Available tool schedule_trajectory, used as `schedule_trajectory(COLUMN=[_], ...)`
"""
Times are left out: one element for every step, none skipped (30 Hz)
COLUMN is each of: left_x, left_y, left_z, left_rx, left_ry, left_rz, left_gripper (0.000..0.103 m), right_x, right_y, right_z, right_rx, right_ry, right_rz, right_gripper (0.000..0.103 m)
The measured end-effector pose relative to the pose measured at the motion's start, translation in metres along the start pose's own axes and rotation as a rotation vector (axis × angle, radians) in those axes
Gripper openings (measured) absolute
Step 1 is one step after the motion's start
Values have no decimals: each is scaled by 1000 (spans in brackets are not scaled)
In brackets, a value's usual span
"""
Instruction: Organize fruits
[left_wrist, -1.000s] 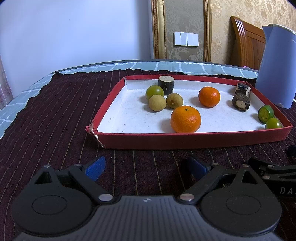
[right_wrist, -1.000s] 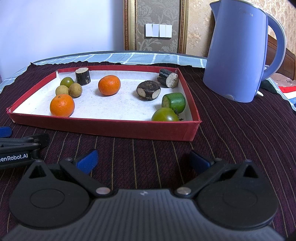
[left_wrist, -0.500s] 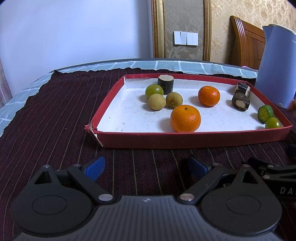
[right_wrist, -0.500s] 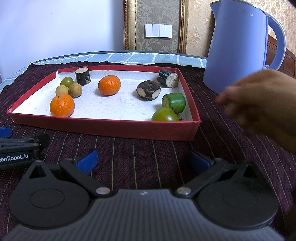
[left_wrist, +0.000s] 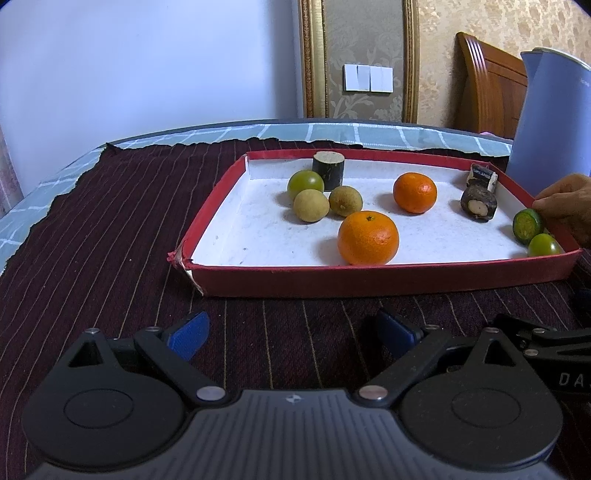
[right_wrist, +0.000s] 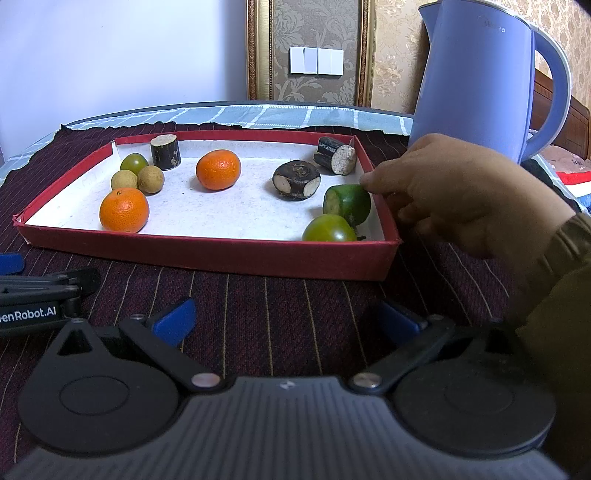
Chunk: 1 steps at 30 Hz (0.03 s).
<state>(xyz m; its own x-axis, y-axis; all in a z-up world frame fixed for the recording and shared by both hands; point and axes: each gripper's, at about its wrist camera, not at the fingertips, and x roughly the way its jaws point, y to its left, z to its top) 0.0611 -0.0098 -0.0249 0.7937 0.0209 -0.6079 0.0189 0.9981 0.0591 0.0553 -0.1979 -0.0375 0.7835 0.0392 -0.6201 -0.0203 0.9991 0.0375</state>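
Observation:
A red tray with a white floor holds two oranges, two tan round fruits, green round fruits, a cut green piece and dark cut stalk pieces. A person's bare hand touches the cut green piece at the tray's right side. My left gripper rests open on the cloth in front of the tray, empty. My right gripper also rests open and empty before the tray.
A blue electric kettle stands behind the tray's right corner. The dark striped cloth covers the table, with a checked cloth edge behind. A wooden chair back and a wall with switches lie beyond.
A person's hand has come in from the right and now touches the cut green piece in the tray. Both grippers stay still on the cloth.

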Motion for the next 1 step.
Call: schedule_trajectory(left_x=[0], left_y=[0], left_z=[0], left_rx=[2], left_ry=[1], left_rz=[-2], left_gripper=[98], right_x=[0], right_y=[0], right_z=[0], right_rx=[0], right_ry=[0], right_rz=[0], right_gripper=[103])
